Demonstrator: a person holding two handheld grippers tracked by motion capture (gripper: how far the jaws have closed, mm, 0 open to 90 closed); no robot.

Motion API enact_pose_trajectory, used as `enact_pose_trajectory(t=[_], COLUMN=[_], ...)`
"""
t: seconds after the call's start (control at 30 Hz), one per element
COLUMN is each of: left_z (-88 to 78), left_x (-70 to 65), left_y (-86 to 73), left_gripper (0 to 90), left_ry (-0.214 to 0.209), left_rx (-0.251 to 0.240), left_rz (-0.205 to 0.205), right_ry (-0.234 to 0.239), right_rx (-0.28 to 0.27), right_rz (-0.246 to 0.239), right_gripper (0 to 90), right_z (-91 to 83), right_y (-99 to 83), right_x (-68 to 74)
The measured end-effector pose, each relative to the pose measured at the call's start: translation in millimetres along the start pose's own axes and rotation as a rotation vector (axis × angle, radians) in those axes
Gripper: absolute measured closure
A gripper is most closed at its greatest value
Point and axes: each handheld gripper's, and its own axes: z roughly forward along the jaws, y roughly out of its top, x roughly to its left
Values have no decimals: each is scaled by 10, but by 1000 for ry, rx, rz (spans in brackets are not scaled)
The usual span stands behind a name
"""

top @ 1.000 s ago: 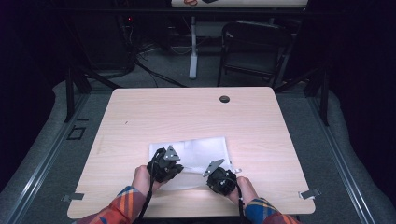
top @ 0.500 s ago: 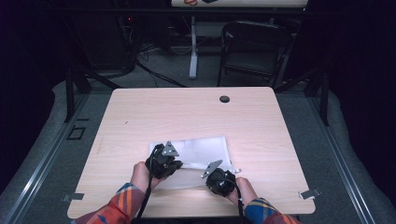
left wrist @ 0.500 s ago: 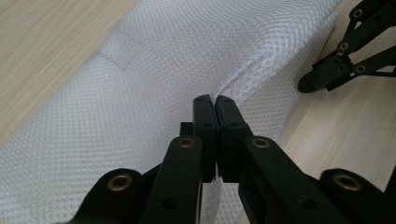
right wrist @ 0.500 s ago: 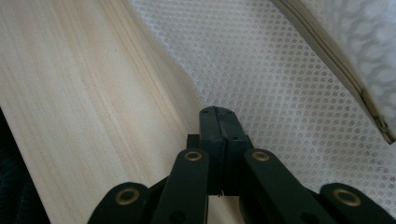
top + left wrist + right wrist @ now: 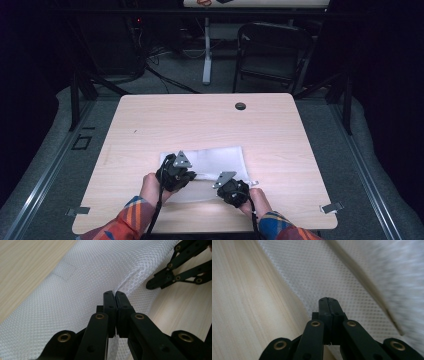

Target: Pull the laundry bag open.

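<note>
Your white mesh cloth (image 5: 212,162) lies flat on the wooden table (image 5: 210,125), on the near half of it, a little toward your side of the round black grommet (image 5: 240,106) that sits near the table's far edge. Your left gripper (image 5: 176,172) is over the cloth's near left corner, and your right gripper (image 5: 232,187) is at the cloth's near edge, to the right of the left one and slightly closer to you. In the left gripper view, your left gripper (image 5: 115,293) has its jaws pressed together on a raised fold of the cloth (image 5: 82,282), which puckers up into a ridge right at the tips; the linkage of the other gripper (image 5: 180,270) rests on the bare wood just beyond the cloth's edge. In the right gripper view, your right gripper (image 5: 327,300) is also clenched, jaws meeting with no gap, and its tips lie over the cloth (image 5: 332,277) close to its hem; whether fabric is actually caught between them cannot be told. The far part of that view is blurred.
</note>
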Motion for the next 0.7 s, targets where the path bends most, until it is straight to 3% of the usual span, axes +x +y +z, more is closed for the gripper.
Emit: enact_pose_trajectory(t=[0.1,0.4,0.7], left_z=[-12,-72,-146], left_x=[25,80,173], left_y=[6,91,246], left_gripper=[882,882,883], left_ry=[-17,-7,28], left_rx=[3,-13,-41], left_rz=[-4,-12,-8], right_ry=[15,63,76], right_rx=[9,3,18], right_rz=[2,79,86], right_gripper=[900,900,900], right_z=[30,29,19], right_y=[1,-25,-22], right_x=[4,-54,-57])
